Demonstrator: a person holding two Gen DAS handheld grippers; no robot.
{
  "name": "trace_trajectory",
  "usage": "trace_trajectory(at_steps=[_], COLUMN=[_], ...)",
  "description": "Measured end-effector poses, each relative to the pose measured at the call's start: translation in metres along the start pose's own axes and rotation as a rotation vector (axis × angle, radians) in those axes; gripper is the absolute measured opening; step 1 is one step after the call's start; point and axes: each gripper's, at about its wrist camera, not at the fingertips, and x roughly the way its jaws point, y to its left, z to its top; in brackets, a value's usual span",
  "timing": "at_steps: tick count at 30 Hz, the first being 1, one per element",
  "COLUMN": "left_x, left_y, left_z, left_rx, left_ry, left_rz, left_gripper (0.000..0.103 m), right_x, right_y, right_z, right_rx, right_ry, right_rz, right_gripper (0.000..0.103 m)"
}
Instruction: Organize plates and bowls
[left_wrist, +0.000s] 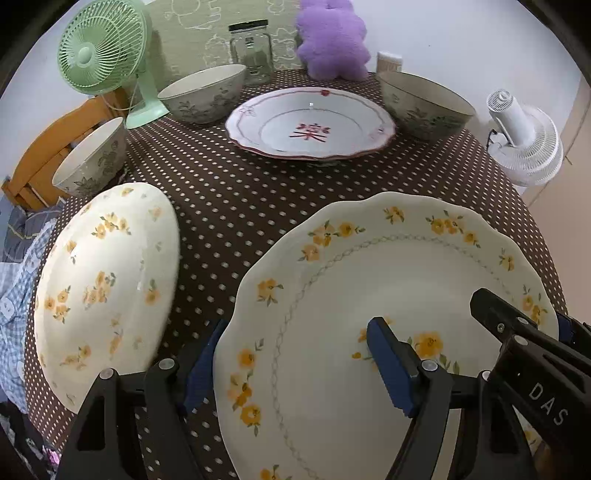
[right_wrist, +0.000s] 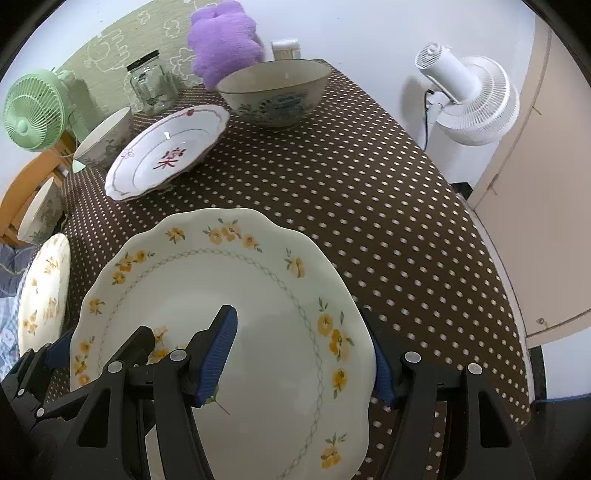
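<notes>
Both | left hand-held gripper (left_wrist: 295, 332), right hand-held gripper (right_wrist: 297, 317) (marked DAS) | clamping flowered plate (left_wrist: 332, 258)

Even soft indoor light, faint shadows, slight motion blur on the plate (left_wrist: 107, 291) left of the fingers (left_wrist: 391, 365) (fisheye edges dark, bowed)

The tablecloth (left_wrist: 258, 206) is brown, dotted white. Two cream plates (left_wrist: 369, 280) (left_wrist: 107, 280) are sprigged with yellow flowers. A white plate (left_wrist: 310, 125) is marked in red. The bowls (left_wrist: 203, 92) are flowered grey-green. One fan (left_wrist: 103, 55) is green, one (left_wrist: 524, 136) white.
</notes>
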Motion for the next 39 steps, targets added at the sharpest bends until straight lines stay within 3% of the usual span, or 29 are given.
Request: trace_trajectory(at_steps=[10, 25, 30, 33, 35, 39], left_x=[0.011, 0.010, 0.004, -0.007, -0.017, -0.033], left_y=[0.017, 0.009, 0.011, 0.009, 0.009, 0.013], left_z=[0.012, 0.008, 0.007, 0.007, 0.006, 0.007], left_rx=[-0.022, -0.013, -0.065, -0.070, -0.076, -0.080], left_ry=[-0.006, 0.006, 0.016, -0.013, -0.033, -0.059], left_rz=[0.017, 0.023, 0.022, 0.036, 0.041, 0.040], left_gripper=[0.077, 0.078, 0.084, 0.091, 0.095, 0.096], right_x=[0.014, 0.022, 0.012, 0.003, -0.006, -0.024], right_y=[0.020, 0.011, 0.007, 0.008, 0.009, 0.014], right_z=[0.014, 0.013, 0.013, 0.014, 0.016, 0.019], right_rx=[-0.003, 0.005, -0.036, -0.068, -0.078, -0.097], right_ry=[-0.009, 0.033, -0.005, -0.036, -0.061, -0.097], right_rz=[0.013, 0.026, 0.044, 0.059, 0.062, 0.063], right_gripper=[0.069, 0.069, 0.069, 0.075, 0.087, 0.088])
